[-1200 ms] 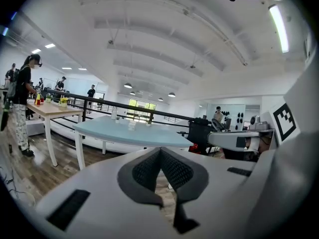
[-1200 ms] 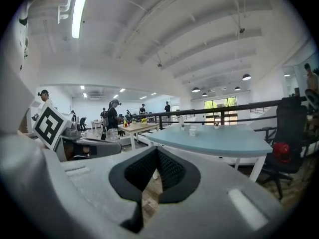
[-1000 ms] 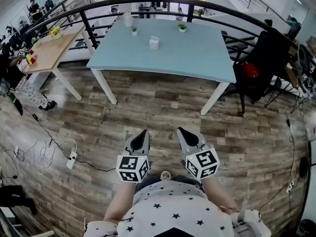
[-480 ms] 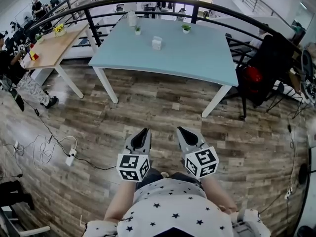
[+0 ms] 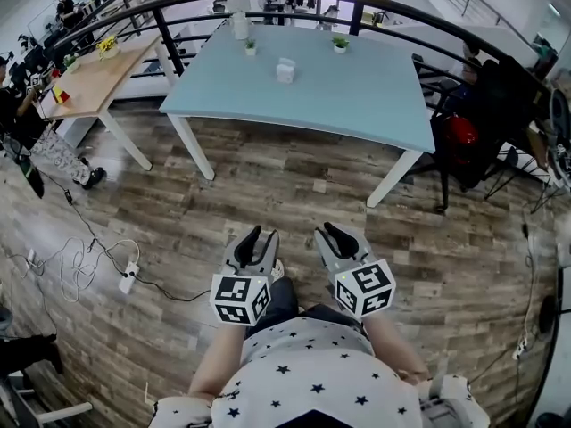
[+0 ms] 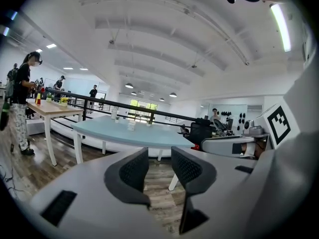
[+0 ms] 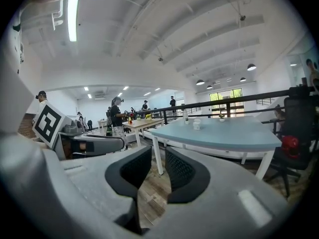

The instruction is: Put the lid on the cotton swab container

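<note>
- Currently the left tongs (image 5: 257,235) and the right tongs (image 5: 332,231) hang side by side close to the person's body, over the wooden floor (image 5: 294,185).
- Both tongs are opening, with a narrow gap between the pads and nothing in it.
- Well ahead, the cotton swab container (image 5: 285,70) stands on the pale blue worktop (image 5: 375,105). It is too small to tell whether its lid is on.
- Near it, further back, stands a small potted plant (image 5: 340,43).

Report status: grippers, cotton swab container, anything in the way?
Left gripper and right gripper both opening, nothing between the fingers. Small white container on light blue table, far ahead, untouched. Only brown wood floor between, no obstacle seen.
</note>
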Demonstrator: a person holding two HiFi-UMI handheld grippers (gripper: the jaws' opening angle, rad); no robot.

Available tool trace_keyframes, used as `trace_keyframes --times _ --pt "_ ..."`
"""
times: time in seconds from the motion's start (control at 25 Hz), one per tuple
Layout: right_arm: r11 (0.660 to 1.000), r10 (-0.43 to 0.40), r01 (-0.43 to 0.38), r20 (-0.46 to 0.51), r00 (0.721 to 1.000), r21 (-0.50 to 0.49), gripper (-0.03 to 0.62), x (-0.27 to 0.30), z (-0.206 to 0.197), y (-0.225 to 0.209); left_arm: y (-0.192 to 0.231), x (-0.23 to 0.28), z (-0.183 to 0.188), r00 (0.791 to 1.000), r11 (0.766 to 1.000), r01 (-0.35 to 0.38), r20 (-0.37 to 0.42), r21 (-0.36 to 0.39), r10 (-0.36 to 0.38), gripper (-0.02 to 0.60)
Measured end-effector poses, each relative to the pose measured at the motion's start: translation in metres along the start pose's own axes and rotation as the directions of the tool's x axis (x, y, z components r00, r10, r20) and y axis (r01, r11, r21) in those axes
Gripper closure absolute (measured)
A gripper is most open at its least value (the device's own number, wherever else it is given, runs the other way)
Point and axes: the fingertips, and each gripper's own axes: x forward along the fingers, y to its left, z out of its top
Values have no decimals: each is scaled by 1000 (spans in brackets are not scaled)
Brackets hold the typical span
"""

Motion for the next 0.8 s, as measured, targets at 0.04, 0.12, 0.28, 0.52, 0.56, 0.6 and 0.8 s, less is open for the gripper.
trace_keyframes --times 0.04,0.12,0.28,0.52,0.56,0.6,0.8 --pt "1000 1 -1 0 1000 2 517 2 0 -2 1 2 0 1000 1000 0 1 0 0 439" --pt "1000 1 -1 1 1000 8 493 8 0 -7 4 8 1 1000 1000 0 3 0 0 428" --pt "1000 -3 3 -4 1000 10 447 23 1 -20 14 24 4 1000 1000 -6 12 -1 6 416" --pt "1000 -13 13 -11 1000 18 433 58 9 -47 37 61 12 1000 1000 -2 4 -2 2 405" --pt "1000 -15 15 -11 1000 21 433 65 11 -52 41 69 13 1000 1000 0 1 -2 0 402" --pt "1000 -17 18 -10 1000 22 431 73 13 -57 46 76 15 1000 1000 2 0 -1 -2 400" --pt "999 -32 33 -11 999 28 411 116 26 -82 75 115 28 1000 1000 10 -8 -4 -10 385"
